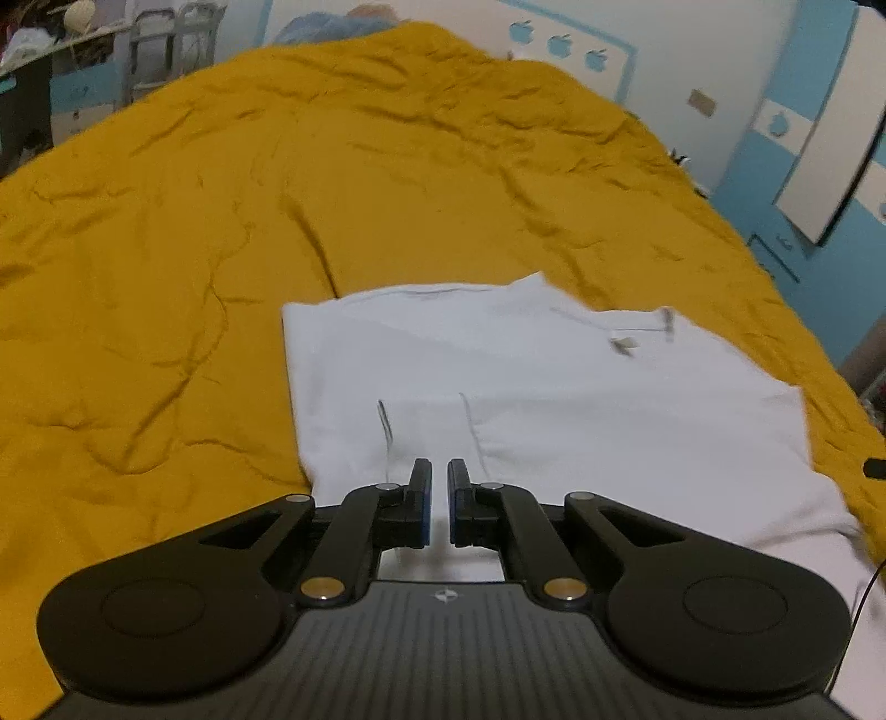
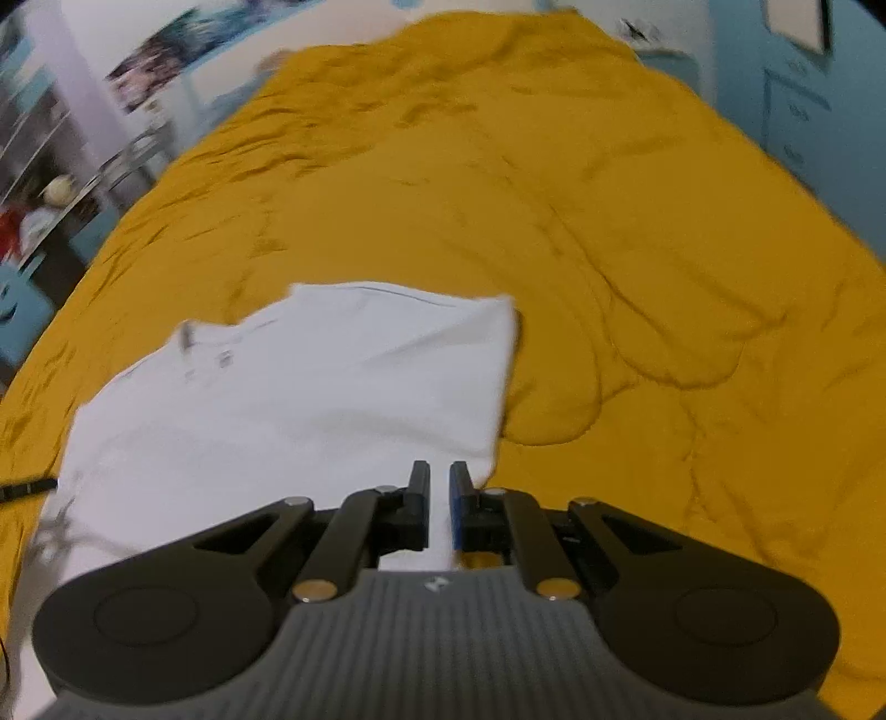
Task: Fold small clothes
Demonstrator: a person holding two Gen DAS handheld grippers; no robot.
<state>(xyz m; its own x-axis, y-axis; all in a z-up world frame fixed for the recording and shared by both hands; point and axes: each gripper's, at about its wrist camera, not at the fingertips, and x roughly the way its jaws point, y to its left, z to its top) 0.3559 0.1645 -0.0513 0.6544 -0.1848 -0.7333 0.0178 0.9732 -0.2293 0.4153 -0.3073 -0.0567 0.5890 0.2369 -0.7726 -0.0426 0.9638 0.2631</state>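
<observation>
One white garment [image 1: 498,399] lying on the mustard bedspread [image 1: 166,249], side parts apparently turned in, lengthwise fold seemingly left. Left claw [image 1: 439,501] and right claw [image 2: 439,504] closed, each seemingly pinching its near hem. Beyond the bedspread: blue-and-white walls [image 1: 692,44], cluttered shelves [image 2: 33,183].

White garment [image 2: 288,387] cut off at bottom edge (motion-blurred), shelf items [image 2: 50,205] smeared

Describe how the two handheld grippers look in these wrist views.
Both match: the left gripper and right gripper have matte black linkage arms, brass-coloured pivot pins, blue pads on the fingers, round black side discs and a ribbed grey base bearing a small white logo.
</observation>
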